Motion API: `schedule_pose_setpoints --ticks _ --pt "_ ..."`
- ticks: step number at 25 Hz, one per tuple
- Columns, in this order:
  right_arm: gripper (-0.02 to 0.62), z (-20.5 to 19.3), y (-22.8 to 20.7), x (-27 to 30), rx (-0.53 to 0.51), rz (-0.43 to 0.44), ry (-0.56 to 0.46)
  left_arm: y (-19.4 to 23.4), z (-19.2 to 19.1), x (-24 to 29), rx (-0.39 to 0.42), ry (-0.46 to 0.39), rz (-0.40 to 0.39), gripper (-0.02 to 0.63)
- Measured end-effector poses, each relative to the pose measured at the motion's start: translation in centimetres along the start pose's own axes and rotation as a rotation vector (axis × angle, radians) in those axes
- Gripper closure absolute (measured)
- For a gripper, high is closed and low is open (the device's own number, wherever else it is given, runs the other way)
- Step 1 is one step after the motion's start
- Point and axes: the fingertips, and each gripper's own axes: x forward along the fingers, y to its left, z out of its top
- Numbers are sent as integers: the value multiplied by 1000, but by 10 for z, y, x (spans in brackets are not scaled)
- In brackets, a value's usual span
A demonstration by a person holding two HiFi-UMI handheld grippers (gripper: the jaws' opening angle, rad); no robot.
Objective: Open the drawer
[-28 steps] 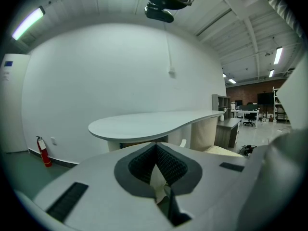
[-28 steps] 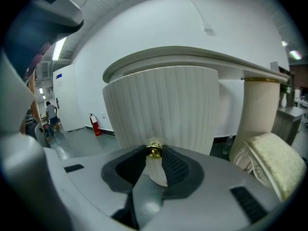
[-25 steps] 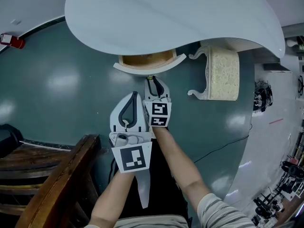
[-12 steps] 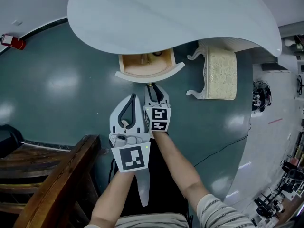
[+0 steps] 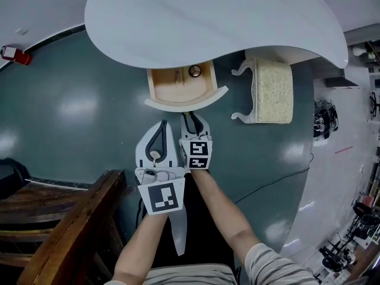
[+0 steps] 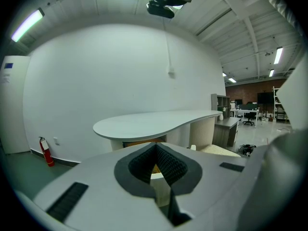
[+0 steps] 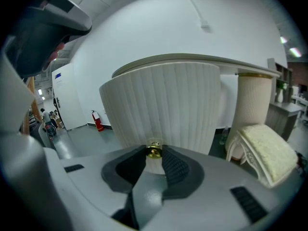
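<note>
The drawer point(image 5: 178, 89) stands pulled out from under the white table point(image 5: 208, 16), with its wooden inside showing. In it lie a small round thing point(image 5: 195, 71) and a thin metal piece point(image 5: 180, 76). My right gripper point(image 5: 189, 115) is shut on the brass knob point(image 7: 154, 150) at the middle of the drawer's curved, ribbed white front point(image 7: 163, 105). My left gripper point(image 5: 162, 125) hangs just left of the right one, short of the drawer front, shut with nothing in it; in the left gripper view its tips point(image 6: 155, 146) meet.
A white stool with a cream cushion point(image 5: 276, 91) stands right of the drawer. A dark wooden piece of furniture point(image 5: 59, 230) is at my lower left. A red fire extinguisher point(image 5: 15, 53) sits by the far wall. A cable point(image 5: 279, 180) runs across the green floor.
The drawer has slid further out from under the table, showing more of its inside. My right gripper has moved back toward me with the knob. The left gripper has stayed put.
</note>
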Motion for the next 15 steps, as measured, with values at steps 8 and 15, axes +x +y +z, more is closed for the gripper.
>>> schedule_pose_setpoints --ticks 8,15 --pt "486 -11 2 -13 9 -2 22 -4 5 -7 23 -13 -16 606" --pt "486 -23 3 -26 15 -11 42 -4 11 -15 37 -26 -13 606"
